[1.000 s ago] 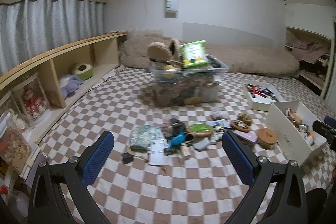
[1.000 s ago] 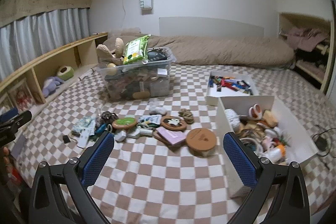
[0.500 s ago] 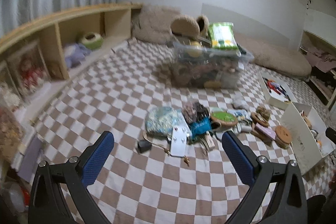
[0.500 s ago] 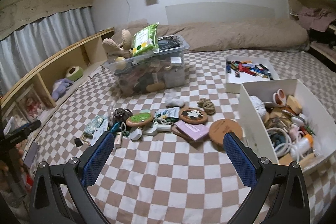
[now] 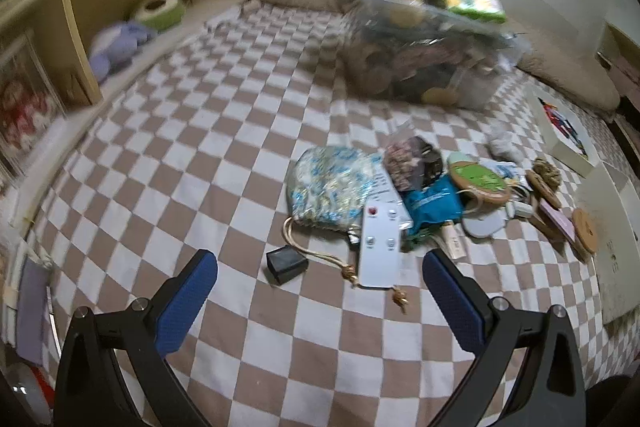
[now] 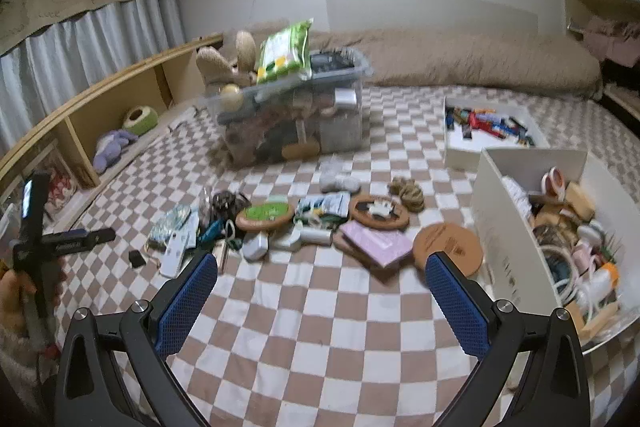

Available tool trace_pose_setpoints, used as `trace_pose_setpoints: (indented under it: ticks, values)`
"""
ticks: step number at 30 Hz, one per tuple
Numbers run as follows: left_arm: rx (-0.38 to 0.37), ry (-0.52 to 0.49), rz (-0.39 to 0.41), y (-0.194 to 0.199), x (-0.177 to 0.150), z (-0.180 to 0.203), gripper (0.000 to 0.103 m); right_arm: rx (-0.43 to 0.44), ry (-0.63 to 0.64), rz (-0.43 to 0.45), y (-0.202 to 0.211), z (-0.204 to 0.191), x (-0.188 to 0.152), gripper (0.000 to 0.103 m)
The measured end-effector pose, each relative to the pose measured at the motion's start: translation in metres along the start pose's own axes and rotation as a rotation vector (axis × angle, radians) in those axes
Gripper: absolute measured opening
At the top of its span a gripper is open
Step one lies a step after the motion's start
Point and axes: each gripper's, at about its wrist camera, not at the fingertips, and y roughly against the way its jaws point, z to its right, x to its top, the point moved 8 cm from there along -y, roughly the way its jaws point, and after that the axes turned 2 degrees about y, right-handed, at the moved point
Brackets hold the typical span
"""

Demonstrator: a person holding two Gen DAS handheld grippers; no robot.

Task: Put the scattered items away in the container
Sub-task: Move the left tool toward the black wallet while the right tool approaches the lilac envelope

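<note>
Scattered items lie in a row on the checkered bedcover (image 5: 224, 131). In the left wrist view, a white remote (image 5: 379, 247), a small black box (image 5: 286, 264) and a blue floral drawstring pouch (image 5: 331, 189) lie just ahead of my open, empty left gripper (image 5: 320, 279). In the right wrist view, a pink notebook (image 6: 378, 242), a cork disc (image 6: 448, 247) and a green-topped disc (image 6: 267, 214) lie ahead of my open, empty right gripper (image 6: 321, 283). A white open box (image 6: 492, 223) with several items stands at right. The left gripper (image 6: 86, 235) shows at far left.
A full clear plastic bin (image 6: 288, 115) topped with a green packet stands behind the pile. A smaller white box of coloured pieces (image 6: 488, 135) is at back right. A wooden shelf (image 5: 80, 39) runs along the left. A brown duvet (image 6: 460, 59) lies at the back.
Both grippers have moved forward and tilted down toward the scattered pile. The left one has come close to the remote and black box. Both stay open and empty.
</note>
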Motion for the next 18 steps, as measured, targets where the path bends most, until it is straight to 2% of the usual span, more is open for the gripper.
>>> trace_pose_setpoints:
  ticks: [9, 15, 18]
  values:
    - [0.049, 0.125, -0.124, -0.060, -0.008, -0.016, 0.102, 0.025, -0.022, -0.138, -0.039, -0.004, -0.039, 0.103]
    - [0.099, 0.143, -0.202, -0.090, -0.028, -0.017, 0.102, 0.054, 0.012, -0.184, -0.057, -0.006, -0.051, 0.103]
    - [0.115, 0.146, -0.204, -0.095, -0.033, -0.023, 0.103, 0.061, -0.013, -0.198, -0.066, 0.002, -0.051, 0.103]
